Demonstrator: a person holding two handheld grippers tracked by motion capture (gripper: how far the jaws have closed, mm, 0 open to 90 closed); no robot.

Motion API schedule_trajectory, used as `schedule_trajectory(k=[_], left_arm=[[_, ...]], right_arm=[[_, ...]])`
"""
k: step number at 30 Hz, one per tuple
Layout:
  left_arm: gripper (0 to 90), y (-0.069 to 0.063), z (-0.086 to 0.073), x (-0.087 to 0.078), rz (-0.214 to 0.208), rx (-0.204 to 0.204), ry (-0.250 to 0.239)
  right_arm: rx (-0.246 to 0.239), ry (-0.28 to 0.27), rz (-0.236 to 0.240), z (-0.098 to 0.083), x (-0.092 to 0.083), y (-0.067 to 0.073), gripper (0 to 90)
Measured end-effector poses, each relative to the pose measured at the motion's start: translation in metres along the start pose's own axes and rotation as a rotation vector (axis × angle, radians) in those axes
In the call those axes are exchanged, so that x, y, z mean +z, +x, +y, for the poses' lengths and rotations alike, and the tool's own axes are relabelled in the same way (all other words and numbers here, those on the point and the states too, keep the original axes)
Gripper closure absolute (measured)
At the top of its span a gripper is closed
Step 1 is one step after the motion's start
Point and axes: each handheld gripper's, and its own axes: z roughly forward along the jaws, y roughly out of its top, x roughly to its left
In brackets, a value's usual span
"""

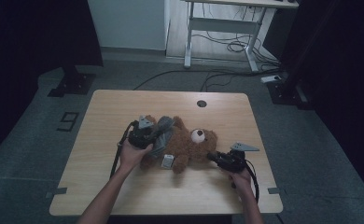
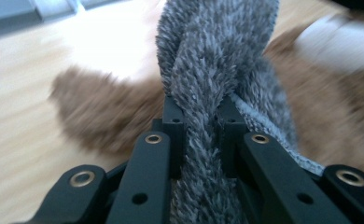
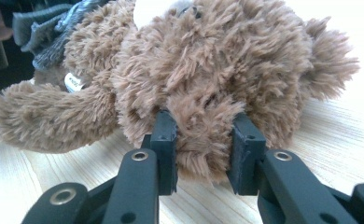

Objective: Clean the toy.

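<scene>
1. The bear (image 1: 189,142) lies on its back mid-table (image 1: 124,186), head toward the right gripper (image 1: 216,157).
2. The left gripper (image 2: 201,116) has its jaws clamped tight on a fold of the grey fuzzy cloth (image 2: 217,56), a small garment or scarf lying across the bear's lower body.
3. The right gripper's jaws are closed partway, pinching a tuft of the bear's fur at the head (image 3: 208,135), pinning the bear down.
4. Step in hand, as I judge it: pulling the cloth along the bear, dressing or undressing it; which one I cannot tell.
5. Next move calls for a steady pull with the left gripper while the right keeps its pinch, so that the bear does not slide.
</scene>
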Motion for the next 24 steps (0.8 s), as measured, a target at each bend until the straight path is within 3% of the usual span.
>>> schedule_trajectory(k=[6,12,15,18,24], left_arm=[[78.0,0.018,-0.029,0.005,0.002,-0.062,0.031],[77.8,0.023,-0.029,0.002,0.013,-0.065,0.041],[77.8,0.021,-0.018,-0.005,0.018,-0.064,0.021],[77.8,0.013,0.002,-0.012,0.022,-0.014,0.003],[77.7,-0.017,0.043,-0.008,-0.033,0.053,-0.058]], right_arm=[[0.000,0.007,-0.004,-0.001,0.001,0.001,68.2],[0.000,0.008,-0.004,-0.001,0.000,0.001,68.2],[0.002,0.008,-0.005,-0.002,0.000,0.000,68.2],[0.006,0.007,-0.008,-0.002,0.000,0.000,68.2],[0.003,0.009,-0.009,-0.002,0.000,0.000,68.2]])
